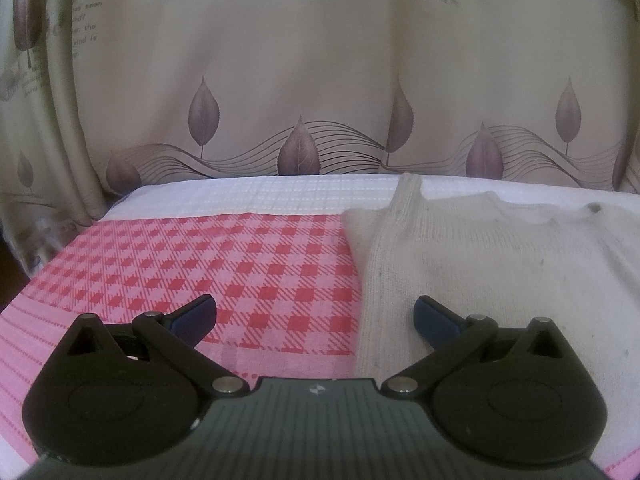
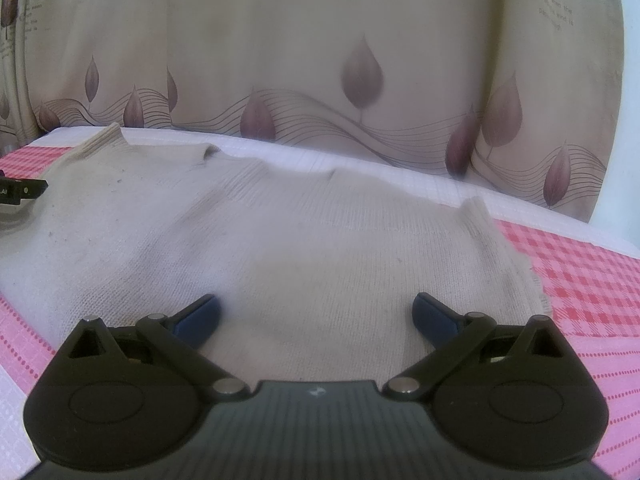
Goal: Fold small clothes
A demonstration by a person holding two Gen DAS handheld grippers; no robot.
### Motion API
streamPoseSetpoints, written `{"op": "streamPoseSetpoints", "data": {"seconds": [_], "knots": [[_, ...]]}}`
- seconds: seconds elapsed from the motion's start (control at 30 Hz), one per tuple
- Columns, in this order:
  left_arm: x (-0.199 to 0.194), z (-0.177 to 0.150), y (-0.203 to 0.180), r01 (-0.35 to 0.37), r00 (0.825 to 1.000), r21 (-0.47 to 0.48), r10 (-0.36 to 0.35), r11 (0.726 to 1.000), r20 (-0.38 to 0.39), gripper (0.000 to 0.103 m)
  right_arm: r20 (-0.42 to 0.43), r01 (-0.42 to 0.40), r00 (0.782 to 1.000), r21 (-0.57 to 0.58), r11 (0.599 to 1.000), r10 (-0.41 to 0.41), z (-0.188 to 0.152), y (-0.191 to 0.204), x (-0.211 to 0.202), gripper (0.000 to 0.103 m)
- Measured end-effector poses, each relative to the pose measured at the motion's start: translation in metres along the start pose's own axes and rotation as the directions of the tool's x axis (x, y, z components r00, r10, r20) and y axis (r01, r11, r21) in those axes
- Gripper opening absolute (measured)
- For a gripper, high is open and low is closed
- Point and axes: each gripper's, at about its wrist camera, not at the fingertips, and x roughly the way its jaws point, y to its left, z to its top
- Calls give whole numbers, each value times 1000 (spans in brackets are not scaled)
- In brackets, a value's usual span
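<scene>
A small cream knitted vest (image 1: 500,264) lies flat on a red-and-pink checked cloth (image 1: 224,268), neckline toward the curtain. My left gripper (image 1: 314,318) is open over the vest's left edge; its right fingertip (image 1: 434,316) is above the knit, its left fingertip (image 1: 196,314) above the checks. In the right wrist view the vest (image 2: 304,248) fills the middle. My right gripper (image 2: 316,316) is open above the vest's near part, nothing between its fingers. A dark piece of the left gripper (image 2: 20,192) shows at the left edge.
A beige curtain (image 1: 320,72) with purple leaf prints hangs right behind the table's far edge. A white woven strip (image 1: 260,194) runs along the back of the cloth. Checked cloth (image 2: 580,280) lies bare to the right of the vest.
</scene>
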Motion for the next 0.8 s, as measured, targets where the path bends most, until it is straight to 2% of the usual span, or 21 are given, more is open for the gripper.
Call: {"op": "streamPoseSetpoints", "data": {"seconds": [0.3, 0.37, 0.43, 0.5, 0.53, 0.57, 0.63, 0.7, 0.77, 0.8], "knots": [[1, 0, 0, 1, 1000, 15, -1, 1000, -2, 103, -2, -1, 1000, -1, 1000, 1, 0, 0, -1, 103], [3, 1, 4, 25, 1000, 6, -25, 1000, -7, 103, -2, -1, 1000, -2, 1000, 1, 0, 0, -1, 103], [5, 3, 12, 87, 996, -17, -87, 996, -11, 103, -2, -2, 1000, -1, 1000, 2, 0, 0, -1, 103], [8, 5, 25, 201, 979, -59, -202, 978, -8, 103, -2, -2, 1000, -1, 1000, 2, 0, 0, -1, 103], [12, 6, 31, 271, 962, -82, -274, 959, -19, 103, -2, -2, 1000, -1, 1000, 2, 0, 0, -1, 103], [18, 9, 35, 311, 947, -95, -317, 946, -48, 102, -1, -2, 1000, -1, 1000, 2, 0, 0, -2, 103], [26, 12, 38, 354, 929, -90, -362, 931, -83, 96, -1, -2, 1000, -1, 1000, 2, 1, 0, -2, 103], [31, 17, 37, 407, 907, -54, -410, 912, -94, 95, 0, -2, 1000, -1, 1000, 2, 1, -1, -2, 103], [37, 21, 34, 432, 893, -31, -433, 901, -123, 94, 0, -1, 1000, -2, 1000, 1, 1, -1, -2, 103], [43, 24, 34, 458, 877, -34, -458, 888, -142, 93, 0, -1, 1000, -3, 1000, 1, 1, -1, -2, 103]]}}
